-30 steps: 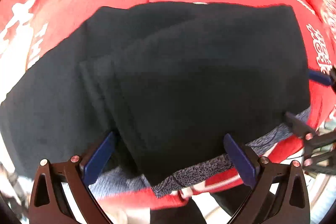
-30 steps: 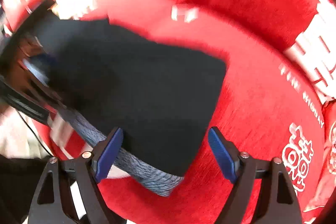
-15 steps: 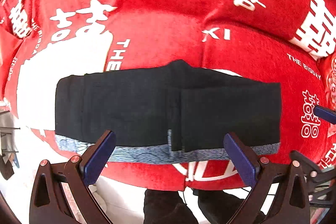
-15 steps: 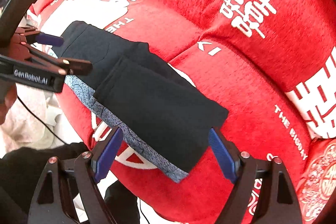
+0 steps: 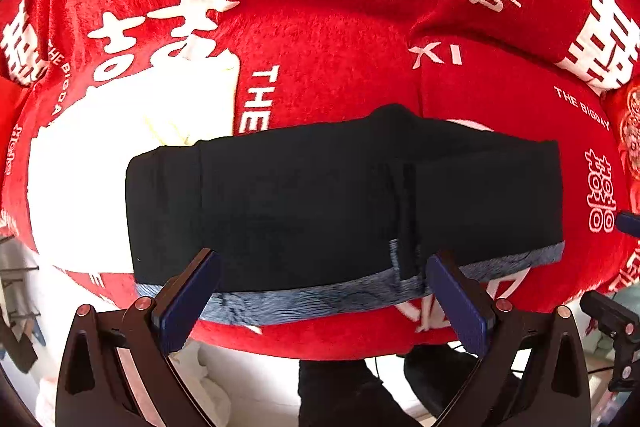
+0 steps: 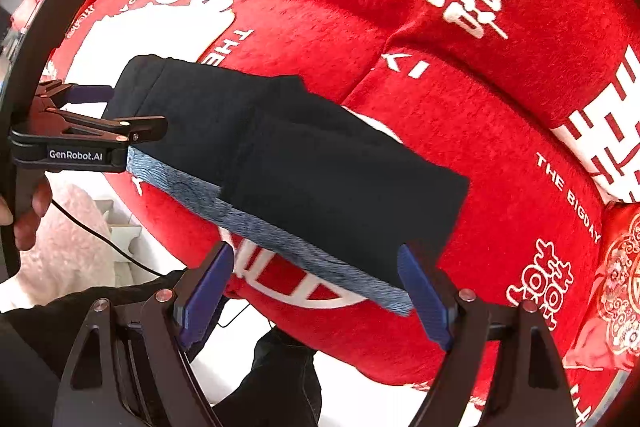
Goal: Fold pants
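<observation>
The black pants [image 5: 340,199] lie folded into a long flat rectangle near the front edge of the red sofa seat, with a blue-grey patterned waistband strip [image 5: 304,297] along the near side; they also show in the right wrist view [image 6: 320,167]. My left gripper [image 5: 324,299] is open and empty, held just in front of the strip. My right gripper [image 6: 316,287] is open and empty in front of the pants' right end. The left gripper's body [image 6: 76,143] shows at the left of the right wrist view.
The sofa [image 5: 340,47] wears a red cover with white characters, and its backrest rises behind the pants. A red embroidered cushion [image 6: 616,279] sits at the right. White floor and the person's dark legs [image 5: 340,391] are below the seat edge.
Both grippers have pulled back from the pants, which a second ago filled the views close up. The pants now lie flat and let go on the seat.
</observation>
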The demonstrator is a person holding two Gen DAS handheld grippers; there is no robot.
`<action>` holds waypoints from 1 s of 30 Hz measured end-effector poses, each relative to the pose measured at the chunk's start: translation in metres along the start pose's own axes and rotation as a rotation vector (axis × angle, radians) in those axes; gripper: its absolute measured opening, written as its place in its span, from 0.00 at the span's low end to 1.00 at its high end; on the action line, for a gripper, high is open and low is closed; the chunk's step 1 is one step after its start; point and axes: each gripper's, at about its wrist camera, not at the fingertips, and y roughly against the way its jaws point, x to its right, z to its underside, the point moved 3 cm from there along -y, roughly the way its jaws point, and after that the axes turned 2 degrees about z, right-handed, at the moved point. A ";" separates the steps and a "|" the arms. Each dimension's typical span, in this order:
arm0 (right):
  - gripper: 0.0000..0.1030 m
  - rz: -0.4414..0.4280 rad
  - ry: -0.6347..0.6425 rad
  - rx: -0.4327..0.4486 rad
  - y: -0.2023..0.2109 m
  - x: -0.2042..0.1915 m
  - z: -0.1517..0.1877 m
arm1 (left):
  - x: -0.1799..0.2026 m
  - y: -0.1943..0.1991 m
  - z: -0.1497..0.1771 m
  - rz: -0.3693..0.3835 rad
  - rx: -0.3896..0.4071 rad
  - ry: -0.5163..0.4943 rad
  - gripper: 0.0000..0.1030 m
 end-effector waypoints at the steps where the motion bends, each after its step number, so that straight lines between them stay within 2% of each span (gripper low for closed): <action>1: 0.84 0.002 0.005 -0.004 0.001 -0.004 -0.002 | -0.006 -0.001 0.001 0.005 -0.003 -0.001 1.00; 5: 0.85 0.010 0.024 -0.029 -0.004 -0.027 -0.013 | -0.038 -0.012 0.008 0.039 -0.023 0.021 1.00; 12: 0.85 -0.014 0.046 -0.100 -0.025 -0.067 -0.014 | -0.102 -0.037 0.025 0.049 -0.030 0.052 1.00; 18: 0.85 -0.007 0.142 -0.152 -0.028 -0.098 -0.012 | -0.163 -0.057 0.024 0.097 0.003 0.177 1.00; 20: 0.85 -0.006 0.152 -0.163 -0.030 -0.104 -0.016 | -0.172 -0.070 0.018 0.098 -0.002 0.180 1.00; 23: 0.85 -0.009 0.149 -0.187 -0.035 -0.110 -0.023 | -0.178 -0.091 0.014 0.171 -0.033 0.208 1.00; 24: 0.85 -0.008 0.155 -0.192 -0.036 -0.113 -0.026 | -0.179 -0.096 0.014 0.196 -0.040 0.222 0.97; 25: 0.85 -0.007 0.164 -0.194 -0.037 -0.116 -0.030 | -0.179 -0.100 0.014 0.234 -0.042 0.238 0.88; 26: 0.85 -0.006 0.180 -0.194 -0.037 -0.120 -0.034 | -0.178 -0.103 0.014 0.241 -0.053 0.244 0.88; 30: 0.85 -0.025 0.268 -0.163 -0.037 -0.135 -0.053 | -0.182 -0.101 0.019 0.222 -0.038 0.241 0.70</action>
